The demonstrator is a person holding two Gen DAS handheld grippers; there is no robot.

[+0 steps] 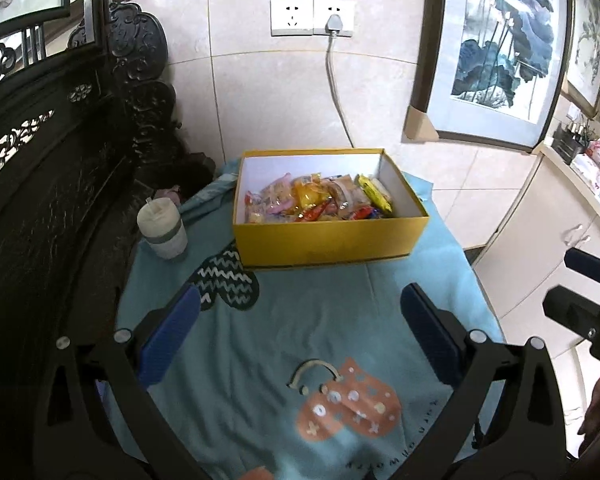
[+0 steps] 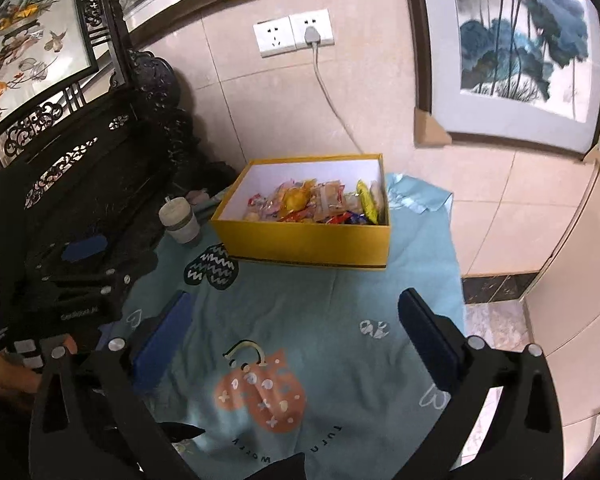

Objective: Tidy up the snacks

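Observation:
A yellow cardboard box [image 1: 328, 240] [image 2: 304, 244] stands open at the far end of a table draped in a teal patterned cloth [image 1: 300, 328] [image 2: 308, 320]. Several wrapped snacks [image 1: 320, 200] [image 2: 316, 204] fill it. My left gripper [image 1: 300, 308] hovers over the near cloth, open, nothing between its blue pads. My right gripper [image 2: 296, 312] is likewise open and empty, well short of the box. In the left wrist view the right gripper shows at the right edge; in the right wrist view the left gripper shows at the left.
A pale lidded cup [image 1: 164, 228] [image 2: 182, 222] stands on the cloth left of the box. Dark carved wooden furniture [image 1: 60, 184] lines the left side. Behind are a tiled wall with sockets [image 1: 312, 16], a cable, framed paintings [image 1: 500, 48] and a white cabinet [image 1: 548, 240] at right.

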